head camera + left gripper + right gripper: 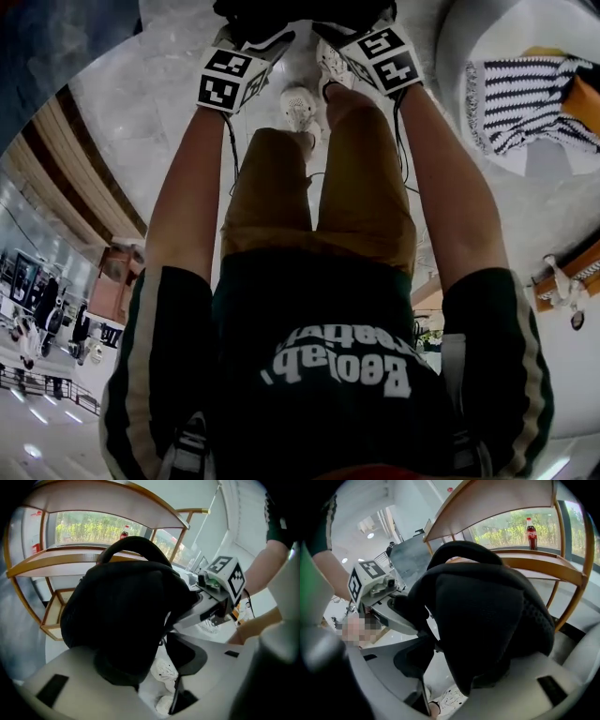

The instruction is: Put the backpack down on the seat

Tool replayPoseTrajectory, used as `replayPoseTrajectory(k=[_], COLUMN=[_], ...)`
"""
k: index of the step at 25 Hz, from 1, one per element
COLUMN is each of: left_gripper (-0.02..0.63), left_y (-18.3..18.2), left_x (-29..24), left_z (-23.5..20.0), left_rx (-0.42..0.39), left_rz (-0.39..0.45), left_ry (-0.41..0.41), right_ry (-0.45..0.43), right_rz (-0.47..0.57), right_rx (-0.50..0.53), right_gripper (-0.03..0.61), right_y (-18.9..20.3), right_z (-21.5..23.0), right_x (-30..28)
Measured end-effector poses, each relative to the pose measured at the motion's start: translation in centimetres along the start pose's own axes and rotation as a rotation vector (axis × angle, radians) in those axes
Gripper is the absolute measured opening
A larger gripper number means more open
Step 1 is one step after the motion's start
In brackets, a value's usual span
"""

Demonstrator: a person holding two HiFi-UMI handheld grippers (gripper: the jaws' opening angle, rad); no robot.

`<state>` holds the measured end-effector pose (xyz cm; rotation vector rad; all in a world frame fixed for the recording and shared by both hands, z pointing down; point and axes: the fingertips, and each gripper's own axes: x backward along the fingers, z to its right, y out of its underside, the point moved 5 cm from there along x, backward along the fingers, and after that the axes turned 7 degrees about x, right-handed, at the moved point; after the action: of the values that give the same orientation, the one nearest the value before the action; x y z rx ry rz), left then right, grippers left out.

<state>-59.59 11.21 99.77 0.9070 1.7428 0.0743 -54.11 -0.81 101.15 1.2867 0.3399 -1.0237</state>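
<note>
On the far left stands a curved wooden shelf unit (pixel 93 559), and a cola bottle (pixel 531 534) with a red label stands upright on its middle shelf in front of the window. I cannot make out anything else on its shelves.

In front of it the person leans forward with both arms stretched down. The left gripper (pixel 157 660) has its jaws set wide and pressed onto the lower edge of the black backpack (pixel 126 616), which fills most of the space above them. The bag hangs in the air between the two tools, its carry handle arched on top, over the pale floor and the person's white shoes (pixel 300 108). It rests on nothing. Whether the bag is zipped or what it holds, I cannot tell.

The right gripper (pixel 450 667) grips the bag's opposite side in the same way, jaws wide and clamped on the dark fabric.

Further right lies a white rounded surface (pixel 469 28). A black-and-white striped cloth (pixel 520 98) is on it, with something orange just beside that, well apart from the bag.
</note>
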Motion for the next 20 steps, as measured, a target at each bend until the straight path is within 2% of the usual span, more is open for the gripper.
replayPoseTrajectory(k=[1,2,3,8,12,15,20], left_gripper=[0.15,0.115,0.094,0.084,0.083,0.083,0.083], left_y=[-0.8,-1.4,-1.9,-3.0,-4.2,-5.5,-8.6], left_x=[-0.5,-0.7,-0.7,1.8,4.7,7.6,13.0], left_z=[0.0,0.0,0.1,1.7,4.0,5.3,9.2], left_rx=[-0.003,-0.002,-0.003,-0.067,-0.079,-0.08,-0.065], left_rz=[0.02,0.038,0.051,0.051,0.061,0.09,0.164], left_ry=[-0.012,-0.022,-0.026,0.016,0.03,0.041,0.112], right_ry=[0.007,0.008,0.003,-0.036,-0.066,-0.062,-0.016], right_rz=[0.006,0.016,0.027,0.058,0.087,0.125,0.175], right_rx=[-0.005,-0.014,-0.023,0.027,-0.033,-0.063,-0.069], right_gripper=[0.214,0.094,0.078,0.071,0.071,0.069,0.069], right_y=[-0.3,-0.6,-0.9,-3.4,-5.0,-7.0,-10.6], right_z=[0.1,0.2,0.3,-1.1,-3.4,-4.8,-7.3], right_x=[-0.5,-0.7,-0.5,2.9,5.6,8.0,13.3])
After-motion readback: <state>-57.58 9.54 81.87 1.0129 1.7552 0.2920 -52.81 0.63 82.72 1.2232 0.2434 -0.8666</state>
